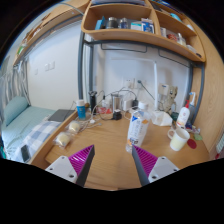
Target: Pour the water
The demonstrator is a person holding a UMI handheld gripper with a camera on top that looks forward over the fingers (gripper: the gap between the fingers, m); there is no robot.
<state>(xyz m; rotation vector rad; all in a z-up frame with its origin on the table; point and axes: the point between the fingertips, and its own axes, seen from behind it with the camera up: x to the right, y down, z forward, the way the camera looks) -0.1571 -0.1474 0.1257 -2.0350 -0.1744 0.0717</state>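
Observation:
A clear plastic water bottle (137, 124) with a white label stands upright on the wooden desk (105, 160), beyond my fingers and slightly right of the gap between them. To its right sits a white cup (178, 140) near the desk's right side. My gripper (112, 160) is open, its magenta pads (82, 158) spread wide over bare desk, with nothing between them. The bottle is apart from both fingers.
A white bowl (161, 118) sits behind the bottle. A blue cup (82, 111), small bottles (184, 115) and clutter line the back of the desk below a wooden shelf (135, 35). A bed (25, 125) lies to the left.

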